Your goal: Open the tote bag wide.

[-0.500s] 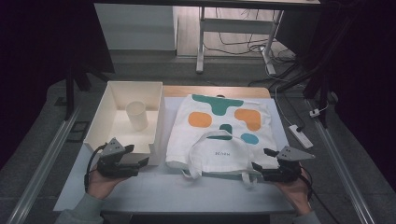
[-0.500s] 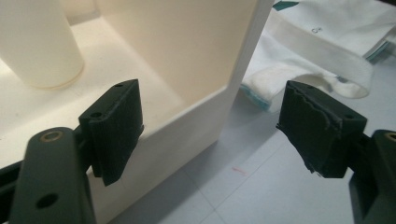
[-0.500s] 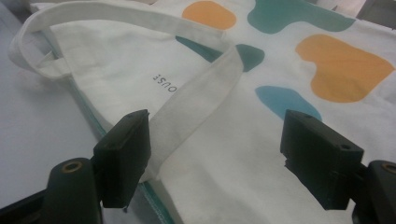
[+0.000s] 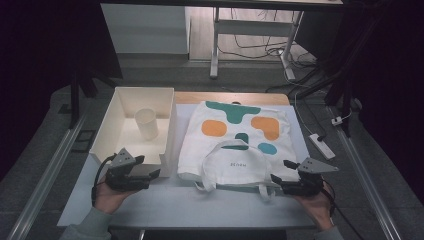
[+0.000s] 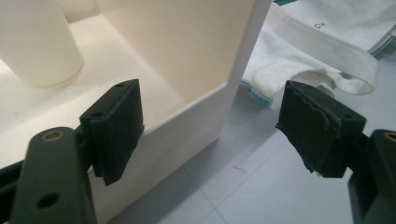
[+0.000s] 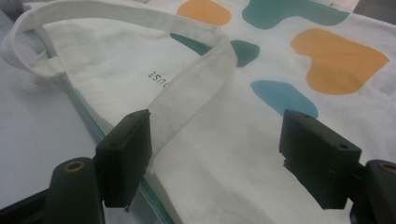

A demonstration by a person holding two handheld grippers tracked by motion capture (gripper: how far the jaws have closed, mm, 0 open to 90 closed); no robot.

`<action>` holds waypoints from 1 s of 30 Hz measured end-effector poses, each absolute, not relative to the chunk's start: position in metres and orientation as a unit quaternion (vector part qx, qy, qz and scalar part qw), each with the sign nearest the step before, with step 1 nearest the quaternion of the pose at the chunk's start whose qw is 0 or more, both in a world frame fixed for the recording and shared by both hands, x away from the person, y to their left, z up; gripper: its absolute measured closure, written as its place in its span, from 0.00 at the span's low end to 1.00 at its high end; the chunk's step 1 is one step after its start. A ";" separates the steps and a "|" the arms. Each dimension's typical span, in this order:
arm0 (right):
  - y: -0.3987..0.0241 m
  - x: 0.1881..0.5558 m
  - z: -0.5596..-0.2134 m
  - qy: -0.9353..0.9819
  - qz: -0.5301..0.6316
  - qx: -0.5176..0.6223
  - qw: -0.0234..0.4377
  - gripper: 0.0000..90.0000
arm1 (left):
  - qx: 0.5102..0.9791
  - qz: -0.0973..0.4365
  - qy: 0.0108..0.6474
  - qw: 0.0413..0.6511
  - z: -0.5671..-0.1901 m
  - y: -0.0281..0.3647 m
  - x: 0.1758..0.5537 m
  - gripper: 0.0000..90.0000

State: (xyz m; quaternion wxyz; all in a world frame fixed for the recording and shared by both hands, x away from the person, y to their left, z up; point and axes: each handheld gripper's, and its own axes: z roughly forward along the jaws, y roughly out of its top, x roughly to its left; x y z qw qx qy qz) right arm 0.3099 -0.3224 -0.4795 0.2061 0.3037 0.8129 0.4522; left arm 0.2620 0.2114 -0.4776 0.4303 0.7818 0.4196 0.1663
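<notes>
A white tote bag (image 4: 235, 137) with orange and teal blobs lies flat on the table, its handles (image 4: 232, 150) curling toward me. My right gripper (image 4: 278, 180) is open at the bag's near right corner, jaws wide above the cloth (image 6: 224, 154) and one handle strap (image 6: 187, 100). My left gripper (image 4: 152, 175) is open at the near right corner of a white box (image 4: 167, 135), and its jaws straddle the box's corner wall (image 5: 219, 112). A white cup (image 4: 146, 123) stands upright inside the box (image 5: 39, 44).
The table's pale surface (image 4: 200, 205) runs in front of the bag. A power strip (image 4: 321, 145) lies off the table's right edge, with metal rails (image 4: 367, 175) along both sides. A desk frame (image 4: 250, 30) stands beyond.
Both grippers stay in nearly the same places; the left one has edged slightly right toward the box corner. The bag and cup have not moved.
</notes>
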 end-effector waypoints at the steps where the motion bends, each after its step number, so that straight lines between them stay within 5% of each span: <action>1: -0.322 0.310 -0.480 0.812 0.454 0.305 0.205 0.29 | 0.781 0.167 0.419 0.431 -0.478 0.211 0.261 0.25; 18: -0.315 0.312 -0.480 0.808 0.456 0.308 0.210 0.31 | 0.785 0.163 0.407 0.438 -0.475 0.211 0.256 0.25; 30: -0.316 0.308 -0.478 0.809 0.456 0.300 0.218 0.31 | 0.811 0.150 0.347 0.447 -0.455 0.173 0.235 0.26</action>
